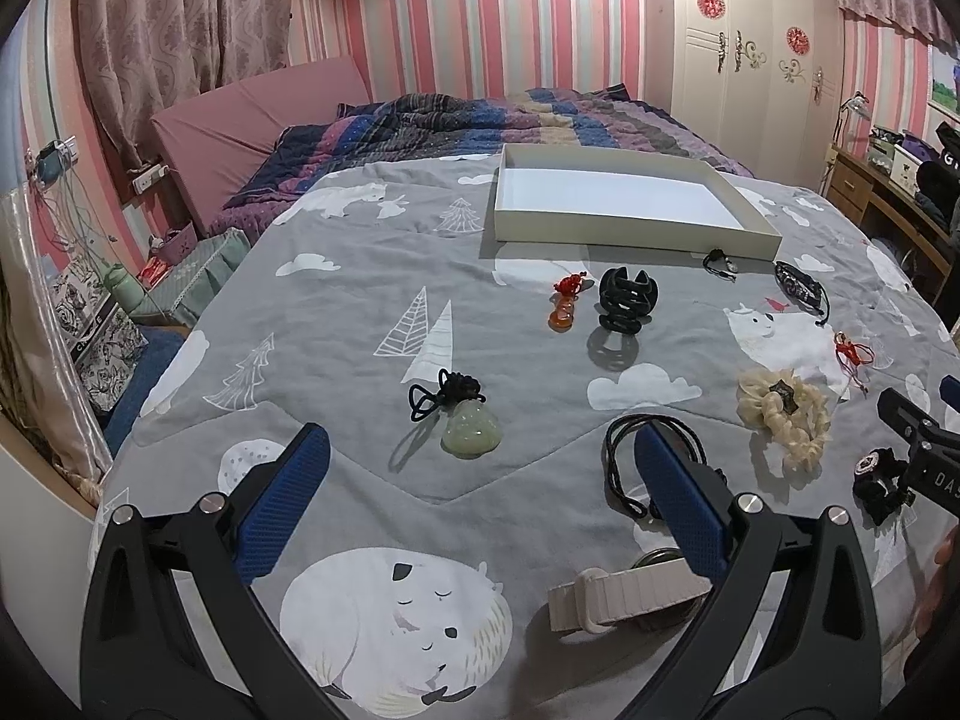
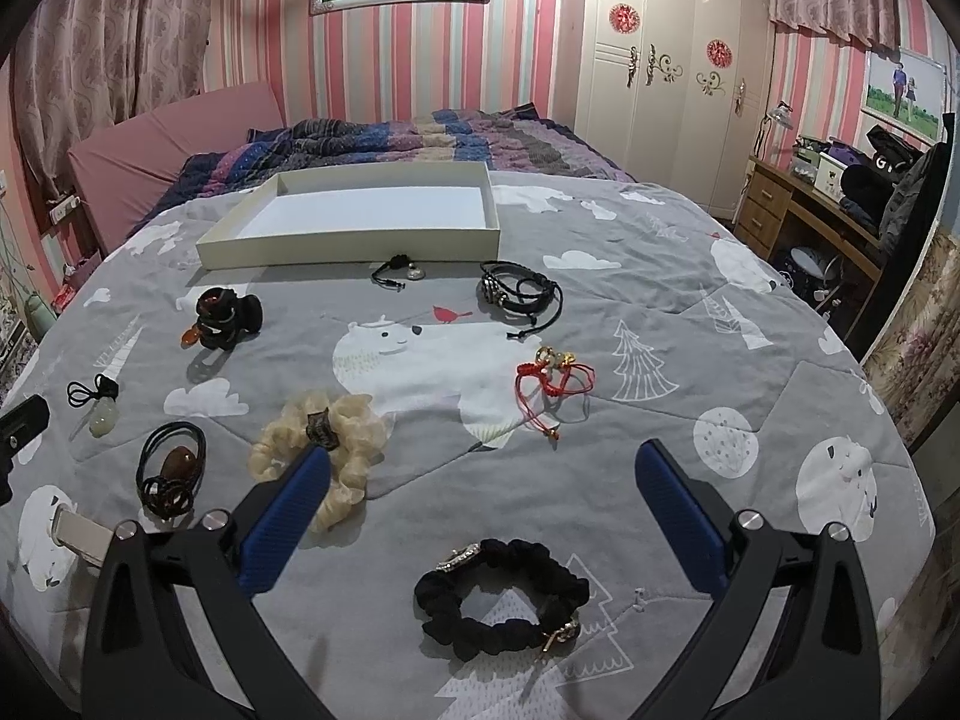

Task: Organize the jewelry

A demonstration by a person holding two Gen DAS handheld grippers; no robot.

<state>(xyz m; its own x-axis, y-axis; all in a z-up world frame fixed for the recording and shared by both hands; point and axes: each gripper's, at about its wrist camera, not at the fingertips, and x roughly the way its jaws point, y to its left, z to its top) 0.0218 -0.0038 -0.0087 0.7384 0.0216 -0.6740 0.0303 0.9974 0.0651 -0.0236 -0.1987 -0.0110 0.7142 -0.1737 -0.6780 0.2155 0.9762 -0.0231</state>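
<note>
Black scrunchie (image 2: 501,597) on the bedspread between the spread, empty fingers of the right gripper (image 2: 480,516); left gripper (image 1: 480,480) likewise released; grasp the band squarely, then carry to the empty tray (image 2: 360,237).

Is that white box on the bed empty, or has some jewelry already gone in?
Empty. The white box shows only a bare white floor in both views, and the pieces, like the black scrunchie, lie outside it on the blanket.

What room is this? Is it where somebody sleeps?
Yes, it looks like a bedroom. There is a big bed with a grey bear quilt, a tall wardrobe against the striped wall, and curtains by the headboard.
</note>
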